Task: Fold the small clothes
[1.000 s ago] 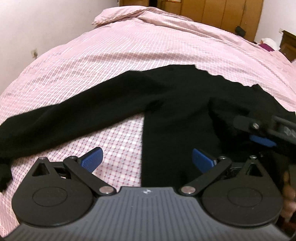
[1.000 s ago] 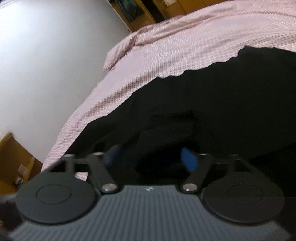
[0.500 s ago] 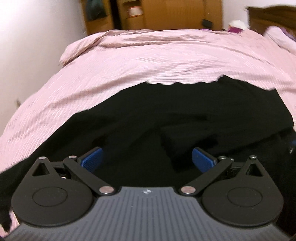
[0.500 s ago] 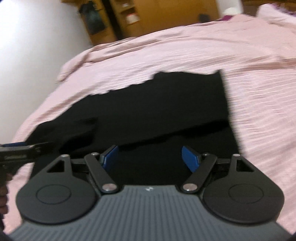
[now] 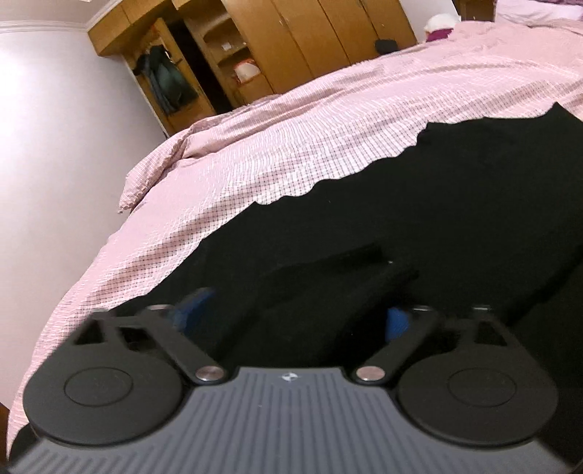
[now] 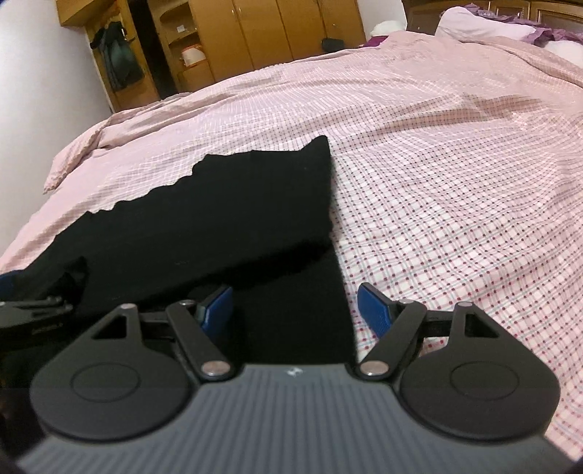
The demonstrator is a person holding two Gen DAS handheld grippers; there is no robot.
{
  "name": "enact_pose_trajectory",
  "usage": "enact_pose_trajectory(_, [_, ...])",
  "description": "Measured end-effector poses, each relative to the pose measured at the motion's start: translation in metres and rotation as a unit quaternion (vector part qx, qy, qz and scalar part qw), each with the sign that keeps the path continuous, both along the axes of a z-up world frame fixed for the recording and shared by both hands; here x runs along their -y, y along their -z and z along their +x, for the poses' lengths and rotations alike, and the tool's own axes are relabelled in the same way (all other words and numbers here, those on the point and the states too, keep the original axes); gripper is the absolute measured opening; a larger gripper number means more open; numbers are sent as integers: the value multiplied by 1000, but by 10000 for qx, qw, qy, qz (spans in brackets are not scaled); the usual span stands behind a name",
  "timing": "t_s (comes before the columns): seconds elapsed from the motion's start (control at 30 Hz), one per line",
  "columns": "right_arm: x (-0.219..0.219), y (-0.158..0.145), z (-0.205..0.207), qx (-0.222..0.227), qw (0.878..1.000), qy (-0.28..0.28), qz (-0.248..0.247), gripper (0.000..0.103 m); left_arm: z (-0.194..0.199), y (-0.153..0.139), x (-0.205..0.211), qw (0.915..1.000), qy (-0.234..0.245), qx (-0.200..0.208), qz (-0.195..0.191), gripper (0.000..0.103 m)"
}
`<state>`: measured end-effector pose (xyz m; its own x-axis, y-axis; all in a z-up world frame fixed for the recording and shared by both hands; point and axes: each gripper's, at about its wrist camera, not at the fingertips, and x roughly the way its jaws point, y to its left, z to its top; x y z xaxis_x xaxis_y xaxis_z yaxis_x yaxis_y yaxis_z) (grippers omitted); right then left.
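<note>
A black long-sleeved garment point(image 5: 455, 218) lies spread on the pink checked bed cover point(image 5: 291, 153), with a raised fold of its cloth point(image 5: 328, 269) on top. My left gripper point(image 5: 295, 317) hangs low over that fold. Its jaws are closing, the blurred blue pads point(image 5: 397, 322) stand either side of the black cloth, and no grip shows. In the right wrist view the garment point(image 6: 226, 215) ends in a straight right edge. My right gripper point(image 6: 297, 310) is open above that edge, one pad over cloth and one over the cover point(image 6: 455, 204). The left gripper's body point(image 6: 32, 313) shows at the far left.
Wooden wardrobes point(image 6: 255, 32) and an open shelf stand beyond the bed's far end, with a dark coat point(image 5: 167, 80) hanging there. Pillows and purple cloth point(image 6: 510, 22) lie at the far right. A white wall point(image 5: 54, 146) runs along the bed's left side.
The left gripper has swung from the outspread sleeve to above the garment's body, and its pads have come closer together. The right gripper has moved from the body's middle to its right edge.
</note>
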<state>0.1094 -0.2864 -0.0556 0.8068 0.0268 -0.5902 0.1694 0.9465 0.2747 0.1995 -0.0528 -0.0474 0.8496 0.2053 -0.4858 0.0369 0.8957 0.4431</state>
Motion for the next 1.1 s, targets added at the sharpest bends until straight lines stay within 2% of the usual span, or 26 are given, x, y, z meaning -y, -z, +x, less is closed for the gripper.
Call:
enact_pose_trajectory(0.03, [-1, 0, -1, 14, 10000, -11, -20, 77, 2, 0, -1, 10000, 32, -12, -78, 61])
enact_pose_trajectory(0.07, [-2, 1, 0, 28, 10000, -26, -45, 77, 4, 0, -2, 9999, 50, -15, -163, 37])
enact_pose_trajectory(0.13, [-3, 3, -1, 51, 9999, -39, -91, 78, 4, -5, -10, 9993, -50, 26, -369, 18])
enact_pose_trajectory(0.17, [-3, 3, -1, 60, 9999, -42, -101, 78, 3, -10, -17, 9983, -112, 127, -565, 12])
enact_pose_trajectory(0.23, [-3, 3, -2, 78, 9999, -45, -91, 78, -3, -24, -37, 9946, -371, 384, -892, 10])
enact_pose_trajectory(0.33, [-2, 4, -2, 93, 9999, -50, -78, 78, -10, -35, -70, 9879, -846, 653, -1123, 10])
enact_pose_trajectory(0.47, [-5, 5, -1, 98, 9998, -63, -177, 78, -11, -31, -112, 9796, -1318, 470, -1441, 11])
enact_pose_trajectory(0.53, [-6, 5, -1, 88, 9997, -61, -228, 78, -10, -23, -127, 9751, -1359, 152, -1748, 12])
enact_pose_trajectory(0.63, [-9, 5, 1, 58, 9996, -60, -279, 79, -18, -13, -140, 9676, -1398, -10, -2105, 15])
enact_pose_trajectory(0.8, [-8, -3, 11, -1, 9993, -128, -349, 78, -23, -10, -143, 9685, -1290, 56, -2129, 28])
enact_pose_trajectory(0.93, [-10, -4, 26, 45, 9975, -201, -680, 76, -30, -16, -147, 9660, -1288, 199, -2232, 44])
enact_pose_trajectory(0.97, [-10, -2, 33, 13, 9966, -218, -791, 76, -33, -18, -148, 9663, -1364, 236, -2170, 46])
enact_pose_trajectory(1.03, [-8, 1, 41, -46, 9961, -186, -859, 76, -33, -18, -150, 9677, -1764, 303, -1775, 47])
enact_pose_trajectory(1.1, [-5, 3, 44, -39, 9965, -127, -822, 76, -33, -17, -157, 9655, -2066, 311, -1552, 47])
